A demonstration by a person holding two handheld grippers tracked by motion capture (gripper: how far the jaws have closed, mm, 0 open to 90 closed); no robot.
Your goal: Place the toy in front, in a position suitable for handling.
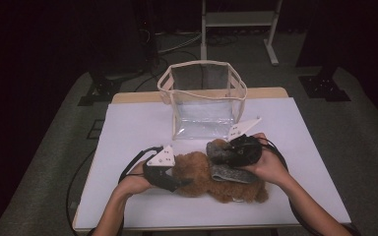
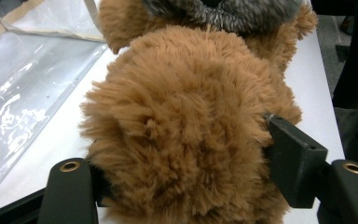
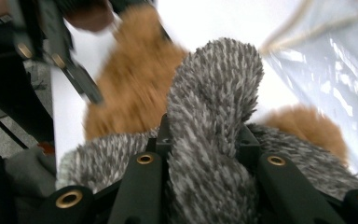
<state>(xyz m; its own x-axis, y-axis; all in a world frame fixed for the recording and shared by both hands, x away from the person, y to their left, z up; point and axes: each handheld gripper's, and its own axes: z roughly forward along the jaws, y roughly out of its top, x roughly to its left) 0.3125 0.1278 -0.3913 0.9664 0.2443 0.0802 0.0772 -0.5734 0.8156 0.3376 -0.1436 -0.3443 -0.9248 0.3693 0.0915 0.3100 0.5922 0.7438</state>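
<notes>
Left gripper (image 1: 179,183) sits at the near-left of the white table (image 1: 128,128), jaws set either side of the brown plush toy's (image 1: 197,174) rounded end; in the left gripper view the pads sink into the fur on both flanks, so I read it as clamped on the plush toy (image 2: 186,126), though lightly — pile compresses a lot before anything firm is reached. The toy lies on its side across the near-middle of the table, just in front of the clear bag (image 1: 204,101), which stands open-topped at the far middle. Judgement on handling: light, very soft, no stiffness at all; it will sag and fold between two holds, and long fur lets pads slip if only the pile is pinched. Better to bite deep into a stuffed lobe than at fur tips. Nothing fragile here. Grey knitted scarf (image 1: 226,164) wraps the toy right of centre — a looser, separate layer, likely to slide or pull off the body under load. Right gripper (image 1: 236,153), right of centre, has its jaws closed on a fold of that scarf (image 3: 214,116), seen bunched between them in the right gripper view. A scarf hold alone probably will not carry the toy; the body needs its own grip.
</notes>
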